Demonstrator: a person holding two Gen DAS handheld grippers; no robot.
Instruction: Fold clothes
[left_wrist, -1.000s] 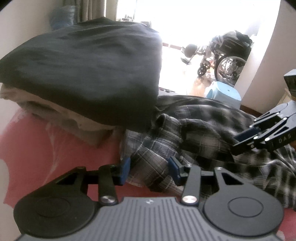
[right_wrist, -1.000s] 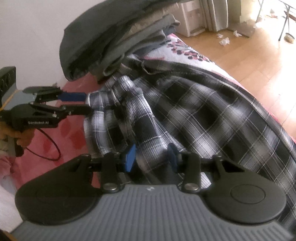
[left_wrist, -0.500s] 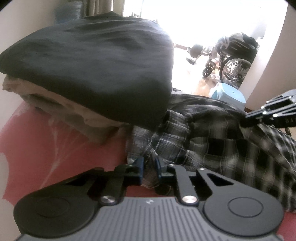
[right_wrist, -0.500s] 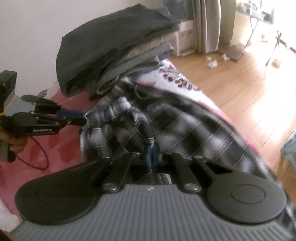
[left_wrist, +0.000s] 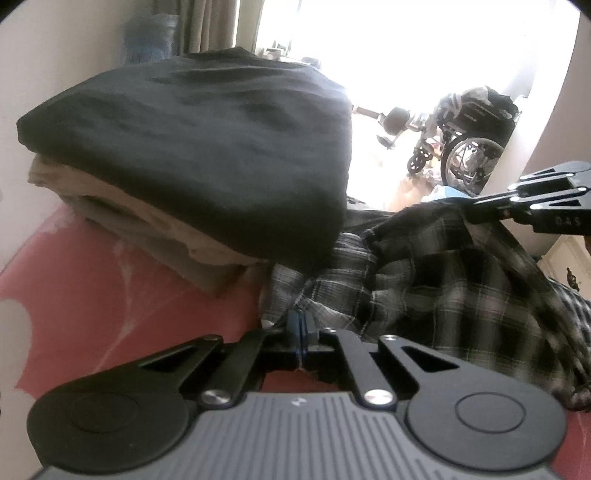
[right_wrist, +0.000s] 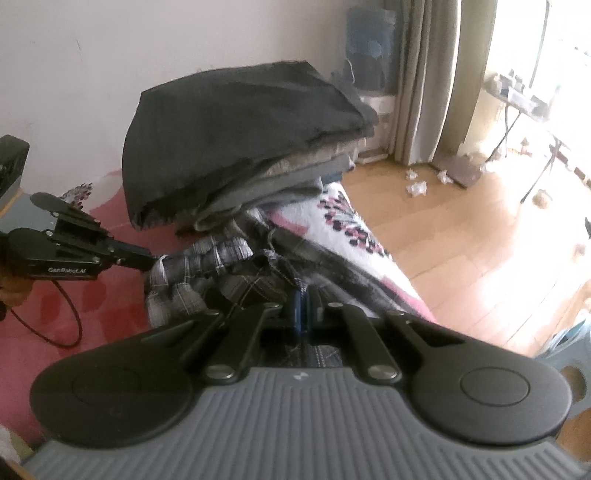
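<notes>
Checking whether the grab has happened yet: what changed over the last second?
Both tongs closed on the plaid shirt: the left tongs pinched its near edge, the right tongs gripped another edge and lifted it a little. The folded stack on the red bedcover stayed put.

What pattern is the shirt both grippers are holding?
Black-and-white plaid shirt; shows best in the left wrist view.

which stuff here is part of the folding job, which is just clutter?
In the job:
- plaid shirt, pinched by both claws
- left claw, shut on it
- right claw, shut on it
- folded clothes stack

Lying about:
- wheelchair
- crumpled paper on the floor
- curtain
</notes>
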